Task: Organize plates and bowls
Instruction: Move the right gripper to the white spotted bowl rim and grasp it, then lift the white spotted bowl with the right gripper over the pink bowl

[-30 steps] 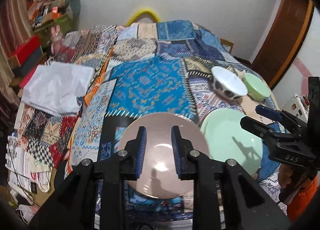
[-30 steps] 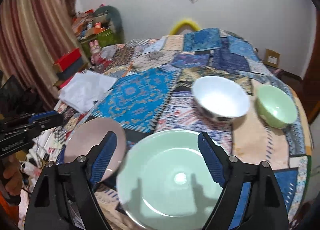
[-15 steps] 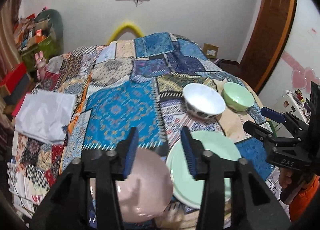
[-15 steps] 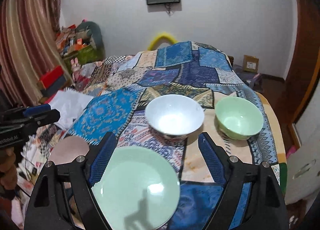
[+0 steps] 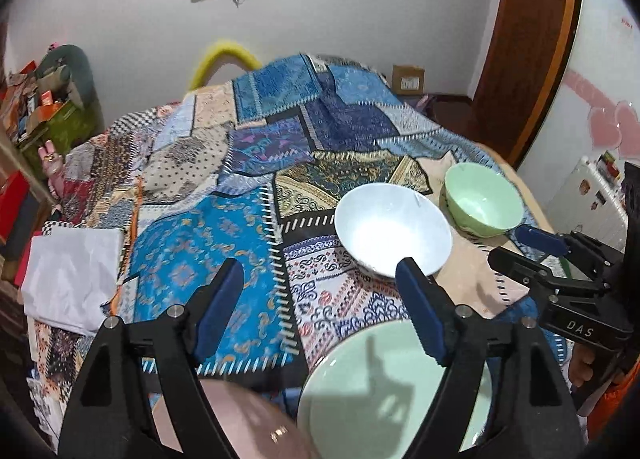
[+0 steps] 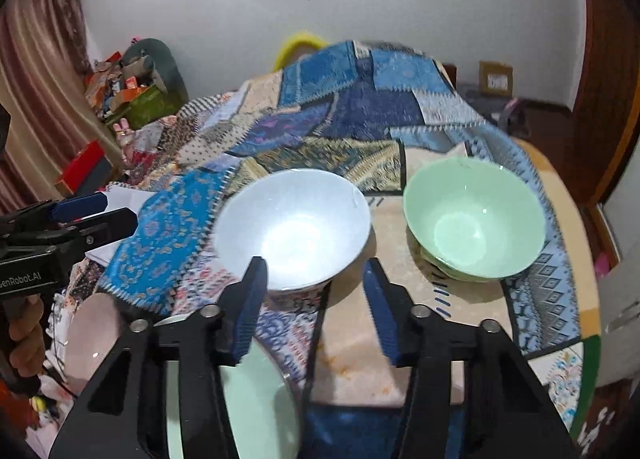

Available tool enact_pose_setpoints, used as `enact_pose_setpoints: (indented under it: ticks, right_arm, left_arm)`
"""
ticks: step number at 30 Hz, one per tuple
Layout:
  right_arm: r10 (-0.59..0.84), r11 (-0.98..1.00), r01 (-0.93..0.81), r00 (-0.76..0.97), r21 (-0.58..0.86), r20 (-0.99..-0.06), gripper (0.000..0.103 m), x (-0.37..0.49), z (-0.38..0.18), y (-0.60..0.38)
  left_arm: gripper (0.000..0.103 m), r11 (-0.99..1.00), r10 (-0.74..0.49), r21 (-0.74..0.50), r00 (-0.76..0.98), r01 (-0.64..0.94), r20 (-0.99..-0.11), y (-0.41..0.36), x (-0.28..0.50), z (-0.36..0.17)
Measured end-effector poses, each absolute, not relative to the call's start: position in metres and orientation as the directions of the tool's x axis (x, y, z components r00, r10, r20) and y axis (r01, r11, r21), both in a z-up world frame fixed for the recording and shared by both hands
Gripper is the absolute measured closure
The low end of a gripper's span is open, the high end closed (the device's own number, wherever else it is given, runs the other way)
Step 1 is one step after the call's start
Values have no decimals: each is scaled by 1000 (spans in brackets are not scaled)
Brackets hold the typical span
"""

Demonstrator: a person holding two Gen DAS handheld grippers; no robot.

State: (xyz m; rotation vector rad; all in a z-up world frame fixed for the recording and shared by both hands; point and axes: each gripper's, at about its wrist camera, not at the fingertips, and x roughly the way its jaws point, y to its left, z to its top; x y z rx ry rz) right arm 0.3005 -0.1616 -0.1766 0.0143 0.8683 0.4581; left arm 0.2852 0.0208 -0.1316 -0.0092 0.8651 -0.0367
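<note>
left tool (image 5: 320, 279): jaws opening, now wide apart. nothing sits between the blue pads (image 5: 218, 301); only the patchwork cloth (image 5: 192, 251) shows through the gap. it holds nothing and touches nothing.

right tool (image 6: 314, 291): jaws closing, now at a middling gap. nothing is gripped. the near rim of the white bowl (image 6: 294, 225) appears just ahead of the left fingertip in the right wrist view; contact cannot be told. bare cloth and a beige patch show between the pads.

task things, placed relative to the tools:
- white bowl (image 5: 394, 229): upright on the cloth, just ahead of the left tool's right fingertip, and ahead-left of the right tool.
- green bowl (image 6: 474, 219): upright, ahead-right of the right tool, just beside the white bowl, with a narrow gap between them.
- green plate (image 5: 384, 391): flat on the cloth, below and behind the left tool's right finger; in the right wrist view it lies under that tool's left finger (image 6: 256, 399).
- pink plate (image 5: 240, 423): flat, beneath the left tool's left finger, just left of the green plate; whether the two plates touch cannot be told.

the right tool's body (image 5: 560, 279) shows at the right edge of the left wrist view, beyond the green bowl, a hand (image 5: 580, 367) beneath it. a white folded cloth (image 5: 72, 271) lies well left of the left tool.
</note>
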Motion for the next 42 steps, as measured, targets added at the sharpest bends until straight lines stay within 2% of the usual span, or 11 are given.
enact_pose_setpoints:
  ticks: [3,5,13,16,20,25,27,29,32,42]
  right_arm:
    - [381,910,-362,539,201,-752,61,317,-192,-166]
    - [379,911,-352,519,213,-766,68,327,-202,-167]
    - [414,899,-343,469,271,-780,72,350,-226,-166]
    - [424,893,-354,458,278,-781,75,355,-230,-162]
    - [440,885,-364,444,292,-780,78,358,-235,-158]
    - [435,886,-370,455,279,-777,79,357,-233,-154]
    - [436,886,-367,455,283,-776,79,359,-231,-154]
    - [433,887,-366,456,280,-777,80,358,-230,-154]
    - [438,885,-370,459,281,-773,81,355,-225,-155]
    - [462,871,-410,501,270,-731,81,329,-187,-147]
  left_arm:
    - [25,999,-48,-33,605,35,-795,19,311,-150]
    - [25,999,-46,-34,578,30,-815,20,328,-163]
    - [25,998,-60,-49,495,35,-867,19,379,-211]
    - [36,998,-68,-52,467,47,-881,16,391,-223]
    - [55,996,-87,-71,419,53,-904,13,406,-241]
    - [67,991,-131,-116,390,63,-911,10,413,-254]
    - [81,988,-154,-136,378,75,-913,7,414,-255]
    - [85,985,-169,-145,371,91,-913,2,413,-255]
    - [85,991,-126,-98,392,91,-911,-4,408,-251]
    - [85,992,-122,-92,442,88,-889,-1,374,-216]
